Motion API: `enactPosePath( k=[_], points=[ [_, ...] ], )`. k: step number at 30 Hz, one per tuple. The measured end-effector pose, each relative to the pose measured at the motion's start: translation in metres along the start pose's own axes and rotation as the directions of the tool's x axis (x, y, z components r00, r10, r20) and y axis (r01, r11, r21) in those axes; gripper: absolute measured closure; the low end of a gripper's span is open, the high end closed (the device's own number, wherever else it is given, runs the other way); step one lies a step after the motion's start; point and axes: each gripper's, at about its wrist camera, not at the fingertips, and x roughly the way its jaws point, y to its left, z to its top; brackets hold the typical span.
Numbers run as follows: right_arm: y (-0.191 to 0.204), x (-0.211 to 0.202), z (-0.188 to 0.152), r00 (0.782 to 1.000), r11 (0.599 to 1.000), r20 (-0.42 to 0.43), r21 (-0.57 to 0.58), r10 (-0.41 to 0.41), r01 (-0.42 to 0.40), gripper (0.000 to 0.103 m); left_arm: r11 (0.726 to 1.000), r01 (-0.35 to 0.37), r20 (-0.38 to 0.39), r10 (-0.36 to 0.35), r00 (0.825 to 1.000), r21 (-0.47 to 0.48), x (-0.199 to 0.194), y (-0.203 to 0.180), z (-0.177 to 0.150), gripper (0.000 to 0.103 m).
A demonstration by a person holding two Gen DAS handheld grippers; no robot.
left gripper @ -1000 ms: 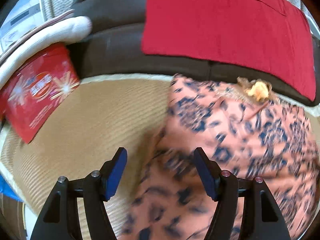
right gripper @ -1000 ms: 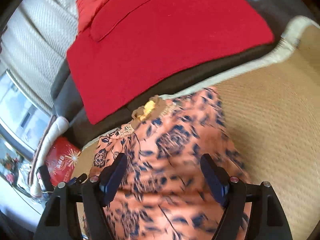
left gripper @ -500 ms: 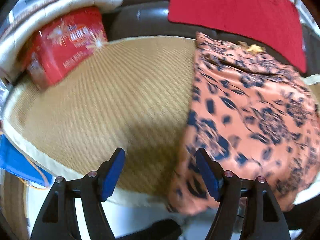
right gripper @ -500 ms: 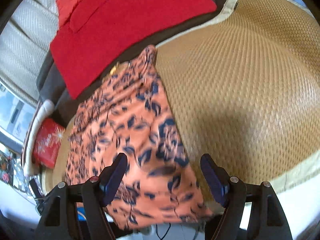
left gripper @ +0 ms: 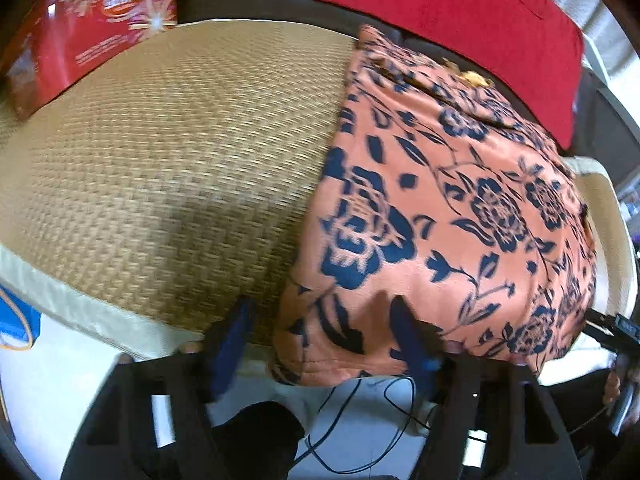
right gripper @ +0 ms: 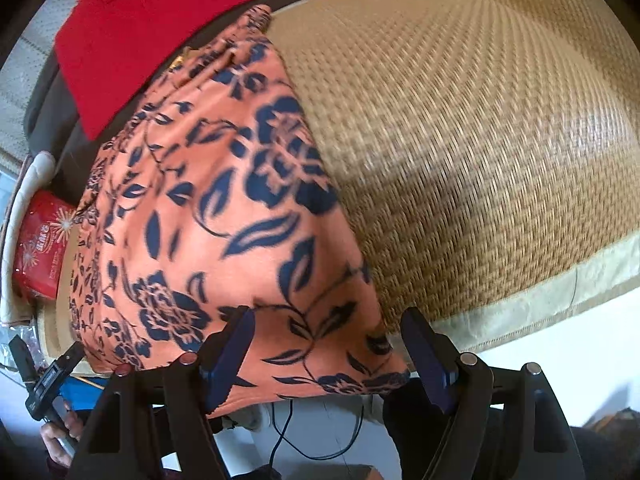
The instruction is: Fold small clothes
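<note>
An orange garment with a dark blue flower print [left gripper: 440, 200] lies flat on a woven straw mat [left gripper: 160, 140], its near hem hanging over the mat's front edge. My left gripper [left gripper: 322, 338] straddles the hem's left corner. Its jaws are closing, with the cloth between them but touched only by the right finger. My right gripper [right gripper: 328, 348] stands open around the right corner of the garment [right gripper: 224, 200], its pads clear of the cloth. Each wrist view shows the other gripper at its edge, the right gripper [left gripper: 612, 328] and the left gripper [right gripper: 52, 376], held by a hand.
A red box [left gripper: 88, 20] stands at the mat's far left. A red cloth [left gripper: 460, 12] lies on the dark sofa behind the garment. Black cables [left gripper: 360, 420] run over the white floor below the mat's edge. Something blue [left gripper: 16, 320] shows at the left.
Both grippers have drawn back and sunk from above the garment's middle to its near hem at the mat's front edge. The left jaws stand narrower than before.
</note>
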Motion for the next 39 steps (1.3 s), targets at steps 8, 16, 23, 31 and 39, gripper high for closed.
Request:
enactPosePath(
  k=[8,16,23,31,39],
  points=[
    [-0.020,0.013,-0.013,1.000,0.998,-0.023,0.052,0.019,-0.018,0.024,0.998,0.023,-0.003,-0.023,1.000,0.054,0.006,-0.014,0.005,0.050],
    [-0.024,0.013,-0.022,0.995,0.995,-0.028,0.010,0.095,-0.095,0.074,0.990,0.034,-0.005,-0.034,0.999,0.133,0.017,-0.038,0.008,0.079],
    [-0.015,0.014,-0.026,0.994,0.994,-0.019,-0.003,0.112,-0.112,0.083,0.993,0.055,-0.016,-0.054,0.998,0.107,0.026,-0.036,0.015,0.076],
    [-0.017,0.011,-0.010,0.999,0.999,-0.033,0.019,0.034,-0.033,0.069,0.987,0.032,-0.024,-0.028,0.999,0.159,0.020,-0.041,0.004,0.039],
    [-0.030,0.004,-0.009,0.999,0.999,0.026,0.031,0.041,-0.042,0.029,0.990,0.055,-0.016,-0.054,0.998,0.131,0.016,-0.030,0.005,0.085]
  ],
)
